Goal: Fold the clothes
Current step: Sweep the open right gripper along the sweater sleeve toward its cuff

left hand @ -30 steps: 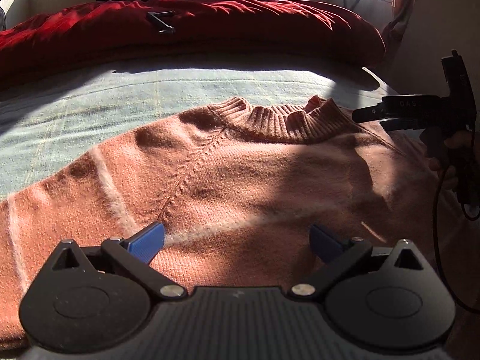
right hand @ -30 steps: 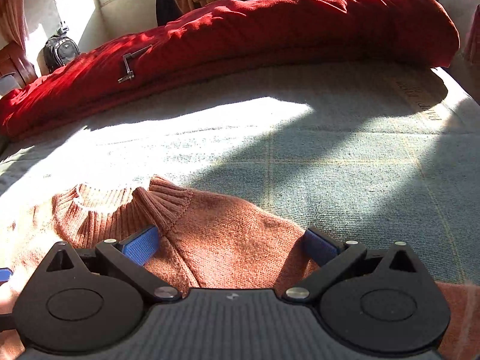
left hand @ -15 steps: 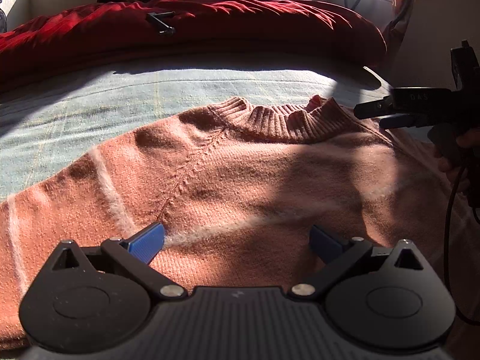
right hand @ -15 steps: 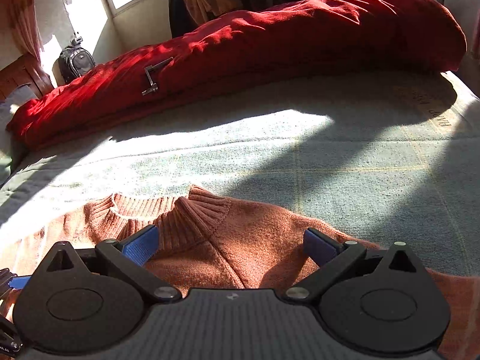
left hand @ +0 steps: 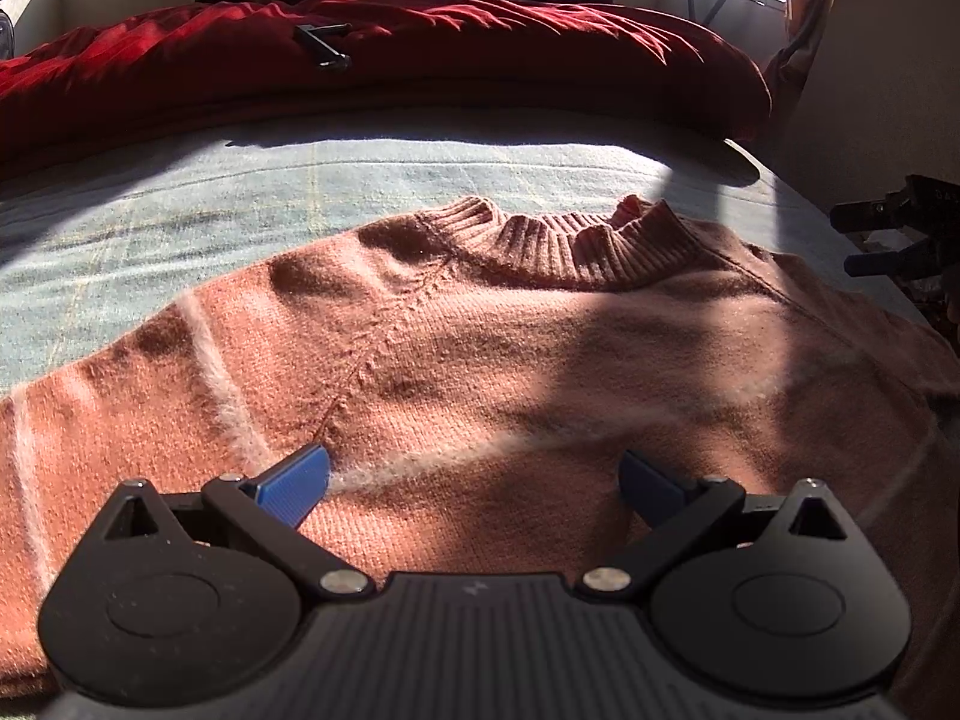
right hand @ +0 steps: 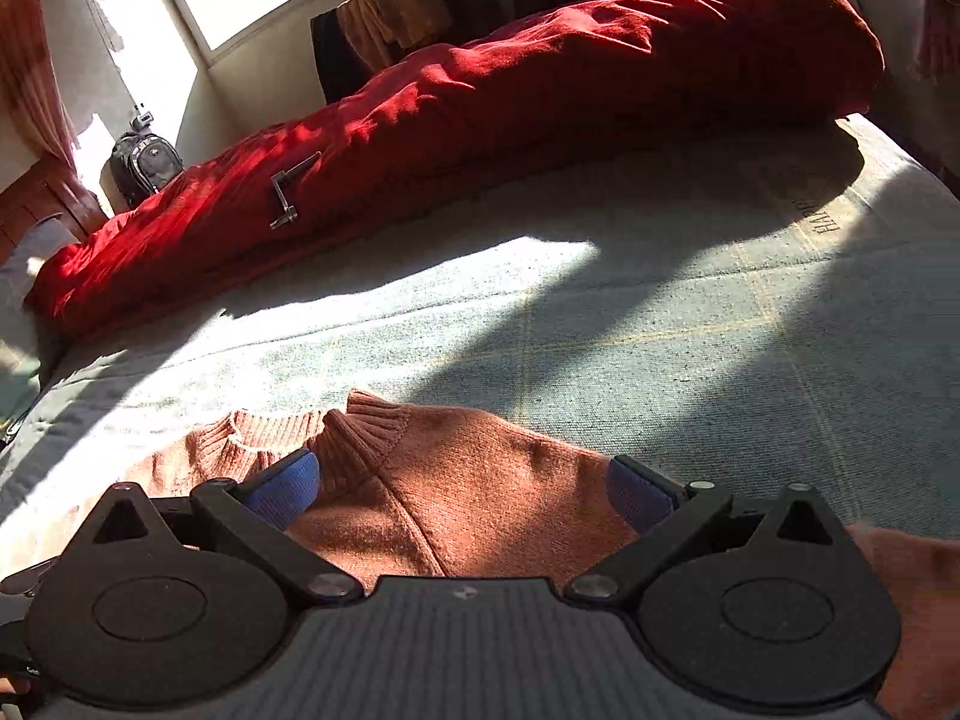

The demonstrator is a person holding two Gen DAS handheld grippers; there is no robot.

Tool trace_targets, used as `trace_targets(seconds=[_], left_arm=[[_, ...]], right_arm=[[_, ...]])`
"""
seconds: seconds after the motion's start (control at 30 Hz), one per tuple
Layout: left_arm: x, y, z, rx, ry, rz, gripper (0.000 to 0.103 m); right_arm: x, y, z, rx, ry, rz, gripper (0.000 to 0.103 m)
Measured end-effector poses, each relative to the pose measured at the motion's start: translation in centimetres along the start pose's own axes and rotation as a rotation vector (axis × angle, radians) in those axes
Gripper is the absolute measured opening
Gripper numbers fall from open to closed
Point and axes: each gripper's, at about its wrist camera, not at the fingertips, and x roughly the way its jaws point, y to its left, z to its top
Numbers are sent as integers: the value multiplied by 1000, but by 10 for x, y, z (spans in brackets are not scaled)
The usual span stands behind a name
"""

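Note:
A salmon knit sweater (left hand: 480, 348) with a ribbed collar (left hand: 564, 246) lies flat, front up, on the pale green blanket (left hand: 180, 210). My left gripper (left hand: 474, 480) hovers low over the sweater's chest, open, with nothing between its blue pads (left hand: 294, 483). At the right edge of the left wrist view, my right gripper (left hand: 864, 240) shows over the sweater's shoulder. Its own view has that right gripper (right hand: 462, 489) open above the sweater (right hand: 468, 492), beside the collar (right hand: 360, 426), with nothing in it.
A bulky red duvet (right hand: 480, 120) lies along the far side of the bed, with a small metal crank tool (right hand: 291, 192) on it. A black backpack (right hand: 144, 162) stands by the window wall. The blanket (right hand: 660, 330) stretches bare beyond the sweater.
My right gripper has drifted right, toward the edge of the left wrist view, and its view now takes in more of the room. The left gripper and sweater have hardly moved.

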Motion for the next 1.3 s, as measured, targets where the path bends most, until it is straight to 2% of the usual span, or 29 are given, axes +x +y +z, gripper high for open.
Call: trace_targets(seconds=[0.13,0.2,0.27,0.4,0.53,0.73,0.77,0.87,0.97,1.17,1.3], left_arm=[[2,-2,0,2,-1,8,102],[3,-4,0,7,0,14,102],[3,-4,0,7,1,17,102],[1,-2,0,3,-1,6,102],[2,-1,0,1,-2,5,102],[2,-1,0,7,-1,1,102],[2,-1,0,7,-1,2,102],[2,-1,0,8,1,3,102],[2,-1,0,11,3,4,102],[2,0,0,8,0,-1,102],[3,0,1,13,1,0,102]], right_arm=[[-38,-48,-19,134,11,34,103],[-48,-66,-35,200,20,67,103],[-51,-75,-47,215,21,58,103],[-66,-94,-70,225,-46,-20,103],[-92,-124,-80,272,-141,-227,103],[-113,-164,-79,346,-211,-391,103],[-115,-169,-77,373,-224,-388,103],[-115,-175,-70,388,-232,-303,103],[-111,-185,-66,400,-215,-252,103],[-146,-219,-77,559,-304,-325,103],[-158,-231,-66,571,-364,-350,103]])
